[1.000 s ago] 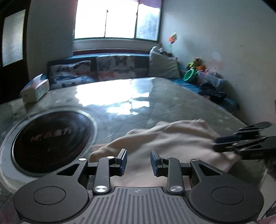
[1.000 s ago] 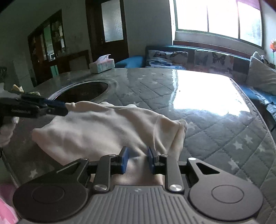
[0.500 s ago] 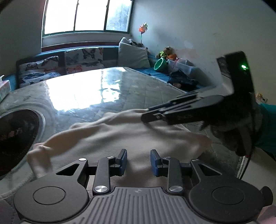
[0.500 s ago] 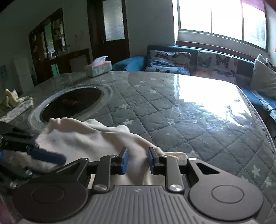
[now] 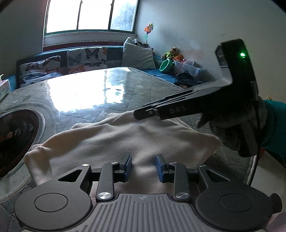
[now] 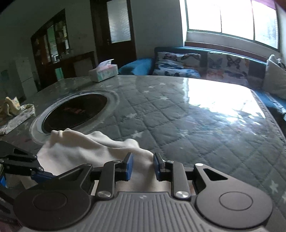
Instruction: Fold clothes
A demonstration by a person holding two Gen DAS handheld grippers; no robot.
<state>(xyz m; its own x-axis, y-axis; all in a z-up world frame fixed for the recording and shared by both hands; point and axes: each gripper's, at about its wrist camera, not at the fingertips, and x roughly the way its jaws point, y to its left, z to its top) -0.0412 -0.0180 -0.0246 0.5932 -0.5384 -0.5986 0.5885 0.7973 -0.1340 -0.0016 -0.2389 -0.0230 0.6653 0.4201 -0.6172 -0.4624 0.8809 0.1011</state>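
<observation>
Left claw (image 5: 143, 167) over cream garment (image 5: 125, 137), jaws parted

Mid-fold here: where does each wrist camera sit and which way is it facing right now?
Left wrist: sits behind the left gripper, tilted down over the cream garment toward window and sofa; shows right gripper and gloved hand.
Right wrist: sits behind the right gripper, facing across the quilted table to the tissue box and door; left gripper at its left edge.
Shared: garment, round inset, sofa.
</observation>
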